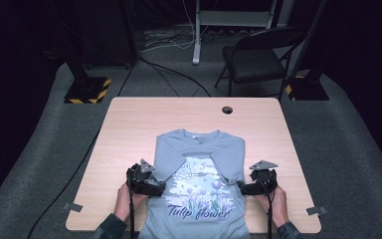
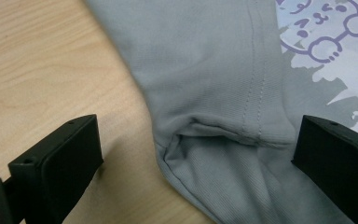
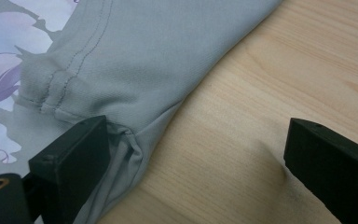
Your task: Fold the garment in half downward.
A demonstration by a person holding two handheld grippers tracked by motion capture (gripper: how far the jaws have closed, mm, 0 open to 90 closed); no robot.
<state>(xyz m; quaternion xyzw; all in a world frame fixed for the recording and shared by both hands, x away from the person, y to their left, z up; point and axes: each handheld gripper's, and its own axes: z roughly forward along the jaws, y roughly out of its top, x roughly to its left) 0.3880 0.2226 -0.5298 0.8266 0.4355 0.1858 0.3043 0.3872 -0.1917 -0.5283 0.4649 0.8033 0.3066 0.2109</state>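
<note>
Grey T-shirt (image 1: 199, 174) lies print-up on the worktop (image 1: 129, 129), collar pointing away from me, sleeves already tucked in over the body, hem running off the near edge of the worktop. I have the left gripper (image 1: 148, 185) at the shirt's left side fold and the right gripper (image 1: 251, 188) at its right side fold, both about level with the middle of the print.

Both grippers stand apart, nothing clamped. In the left gripper view the jaws straddle the folded sleeve edge (image 2: 205, 135) of the shirt; in the right gripper view one jaw sits over the shirt's edge and the other over bare wood.

Risks as I judge them:
- closing now may catch only the top sleeve layer, so the shirt body stays down and the fold opens
- right side bite looks shallow, so cloth could slip out on the lift
- uneven pull between the two sides would skew the shirt and wrinkle the print
- the hem hanging off the worktop may drag the shirt toward me
</note>
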